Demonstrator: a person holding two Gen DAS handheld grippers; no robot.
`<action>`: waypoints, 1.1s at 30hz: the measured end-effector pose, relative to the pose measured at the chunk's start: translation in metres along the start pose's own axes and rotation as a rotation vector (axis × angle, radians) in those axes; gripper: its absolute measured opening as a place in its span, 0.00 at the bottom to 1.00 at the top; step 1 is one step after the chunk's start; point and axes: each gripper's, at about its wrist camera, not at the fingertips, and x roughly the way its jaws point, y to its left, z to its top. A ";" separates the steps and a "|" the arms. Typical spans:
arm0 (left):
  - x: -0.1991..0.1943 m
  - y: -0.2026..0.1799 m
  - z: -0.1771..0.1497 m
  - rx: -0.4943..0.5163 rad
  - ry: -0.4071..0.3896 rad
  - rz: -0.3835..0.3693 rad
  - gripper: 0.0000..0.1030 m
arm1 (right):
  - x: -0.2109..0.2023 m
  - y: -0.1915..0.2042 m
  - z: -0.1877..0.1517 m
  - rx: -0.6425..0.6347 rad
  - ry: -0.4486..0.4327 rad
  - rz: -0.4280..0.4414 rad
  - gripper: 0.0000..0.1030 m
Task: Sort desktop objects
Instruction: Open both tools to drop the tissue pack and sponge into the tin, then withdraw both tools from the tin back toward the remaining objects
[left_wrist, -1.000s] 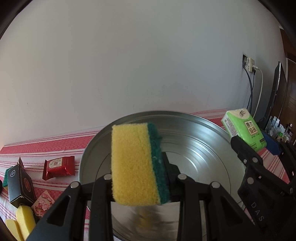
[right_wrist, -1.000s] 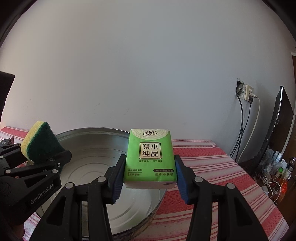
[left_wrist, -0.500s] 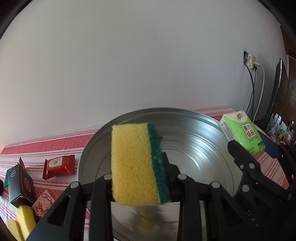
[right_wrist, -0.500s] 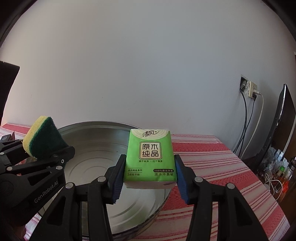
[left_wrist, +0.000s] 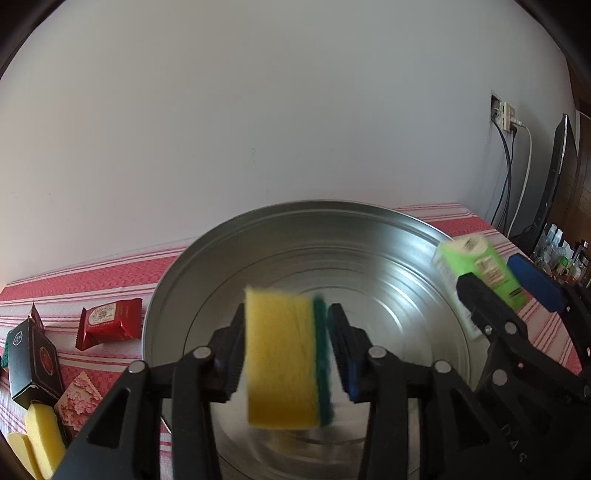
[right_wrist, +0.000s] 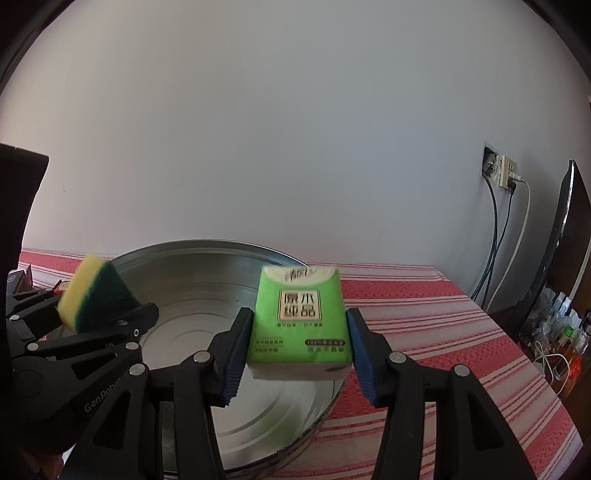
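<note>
A yellow sponge with a green scrub side (left_wrist: 280, 362) hangs blurred between the fingers of my left gripper (left_wrist: 286, 321), whose jaws are opening; a gap shows beside the green face. It is over the big round metal basin (left_wrist: 314, 206). My right gripper (right_wrist: 299, 314) is also opening, and the green tissue pack (right_wrist: 301, 325) sits blurred between its blue pads with slim gaps on both sides, above the basin's right rim (right_wrist: 207, 245). The right wrist view shows the sponge (right_wrist: 96, 295) at the left; the left wrist view shows the pack (left_wrist: 476, 266) at the right.
A red-and-white striped cloth (right_wrist: 424, 314) covers the table. Left of the basin lie a red snack packet (left_wrist: 109, 325), a black box (left_wrist: 31, 358), a pink card (left_wrist: 77, 402) and yellow sponges (left_wrist: 37, 443). A wall socket with cables (right_wrist: 502, 173) and a dark screen (right_wrist: 565, 240) stand at the right.
Both pairs of jaws have spread apart. The sponge and the tissue pack have slipped lower between the fingers and now look blurred.
</note>
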 end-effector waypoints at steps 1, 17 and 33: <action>-0.003 0.002 0.000 -0.007 -0.012 0.022 0.57 | -0.001 0.001 0.000 -0.002 -0.007 -0.014 0.61; -0.037 0.007 0.000 -0.009 -0.180 0.141 0.97 | -0.035 -0.015 0.004 0.099 -0.233 -0.078 0.85; -0.060 0.013 -0.030 -0.009 -0.248 0.220 0.99 | -0.048 -0.010 0.000 0.140 -0.304 -0.060 0.91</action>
